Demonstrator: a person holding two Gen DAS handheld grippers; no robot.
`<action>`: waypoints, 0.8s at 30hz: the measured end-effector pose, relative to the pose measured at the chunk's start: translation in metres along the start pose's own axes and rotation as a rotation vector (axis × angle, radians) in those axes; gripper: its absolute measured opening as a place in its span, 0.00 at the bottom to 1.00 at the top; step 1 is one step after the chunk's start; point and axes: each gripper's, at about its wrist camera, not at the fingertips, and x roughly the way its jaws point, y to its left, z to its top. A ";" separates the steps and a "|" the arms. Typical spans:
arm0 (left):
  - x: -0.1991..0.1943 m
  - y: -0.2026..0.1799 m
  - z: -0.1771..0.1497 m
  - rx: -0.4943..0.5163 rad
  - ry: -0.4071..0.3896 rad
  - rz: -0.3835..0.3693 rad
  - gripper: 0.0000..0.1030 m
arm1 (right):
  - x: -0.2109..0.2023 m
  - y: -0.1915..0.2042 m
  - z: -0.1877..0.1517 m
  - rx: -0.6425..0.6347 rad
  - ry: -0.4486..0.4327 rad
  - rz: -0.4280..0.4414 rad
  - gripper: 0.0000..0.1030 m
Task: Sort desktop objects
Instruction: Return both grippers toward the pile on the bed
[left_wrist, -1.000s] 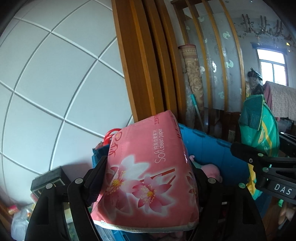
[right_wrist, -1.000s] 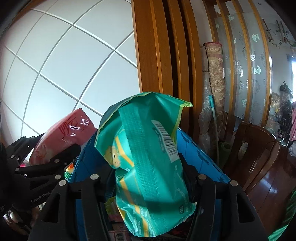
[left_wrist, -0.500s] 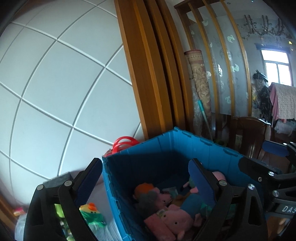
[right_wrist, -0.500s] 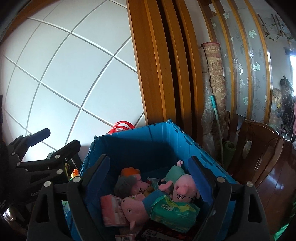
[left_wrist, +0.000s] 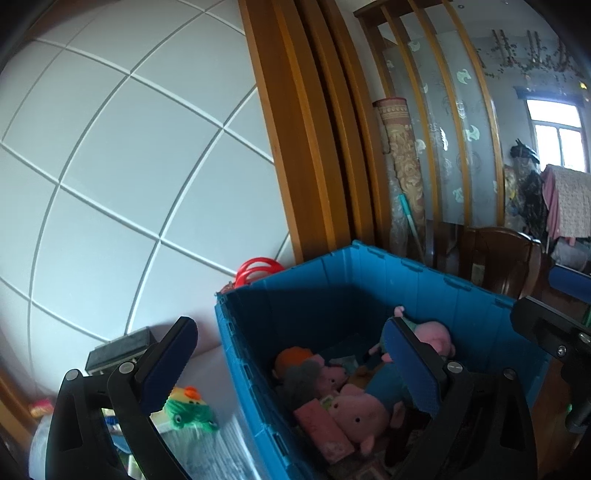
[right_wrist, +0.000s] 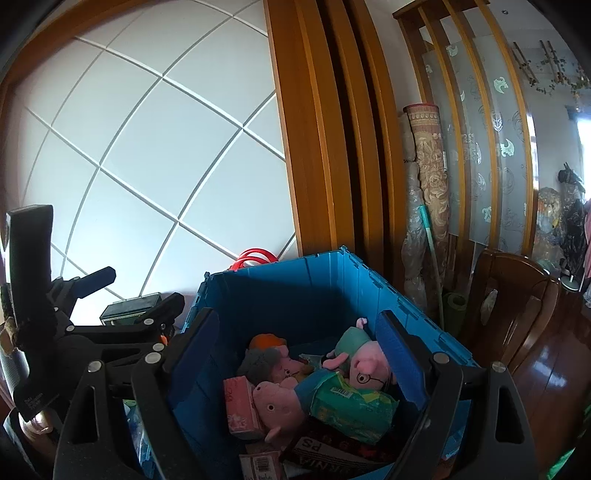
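A blue crate (left_wrist: 332, 280) (right_wrist: 295, 266) stands against the white tiled wall. Among pink pig plush toys (right_wrist: 280, 402) (left_wrist: 358, 410) inside it lie a pink tissue pack (right_wrist: 240, 402) (left_wrist: 321, 428) and a green snack bag (right_wrist: 351, 406). My left gripper (left_wrist: 291, 354) is open and holds nothing, its fingers astride the crate's left wall. My right gripper (right_wrist: 299, 350) hangs open and bare over the crate's inside. The left gripper (right_wrist: 129, 291) shows at the left of the right wrist view. The right gripper (left_wrist: 554, 299) shows at the right edge of the left wrist view.
Left of the crate lie a green and orange plush (left_wrist: 188, 406) and a black box (left_wrist: 118, 347). Red rings (left_wrist: 258, 267) poke up behind the crate. A wooden door frame (left_wrist: 295, 147), a rolled carpet (right_wrist: 428, 184) and a dark wooden chair (right_wrist: 517, 295) stand to the right.
A second ago the left gripper held the pink tissue pack and the right the green bag. Both opened and let go; the items now lie in the crate and both grippers have drawn back.
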 end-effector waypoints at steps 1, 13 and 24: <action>-0.004 0.003 -0.004 -0.001 0.002 0.006 0.99 | -0.002 0.003 -0.004 0.002 0.001 0.004 0.85; -0.044 0.071 -0.062 -0.077 0.029 0.097 0.99 | -0.013 0.062 -0.037 -0.008 0.005 0.087 0.85; -0.096 0.177 -0.133 -0.139 0.056 0.171 0.99 | -0.026 0.168 -0.065 -0.076 0.016 0.148 0.96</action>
